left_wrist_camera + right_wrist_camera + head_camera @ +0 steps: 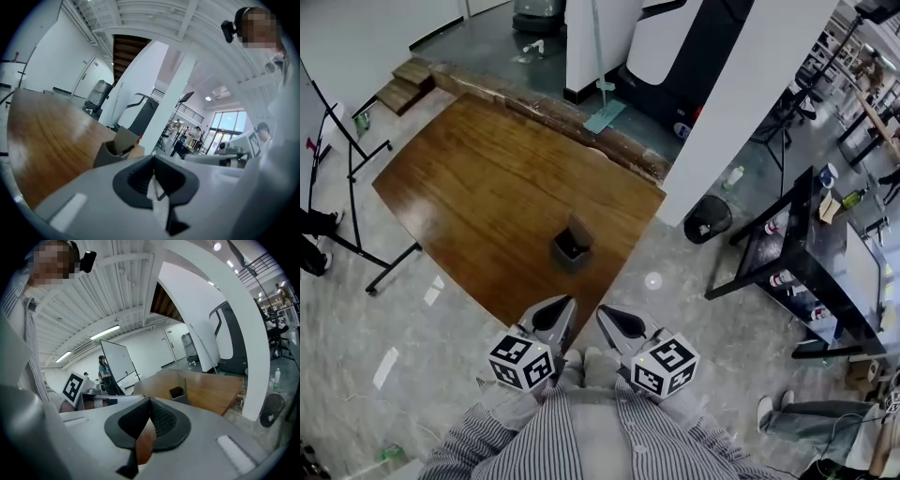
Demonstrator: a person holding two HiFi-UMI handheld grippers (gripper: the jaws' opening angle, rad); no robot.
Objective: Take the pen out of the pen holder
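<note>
While the wooden table (478,178) lies ahead, both grippers hang empty, short of its near corner.
The left gripper (569,303) and right gripper (603,312) sit side by side, each with its jaws pressed together on nothing. The grey pen holder (571,246) stands on the table near that corner, apart from both, with the dark pen (125,150) leaning inside it.
</note>
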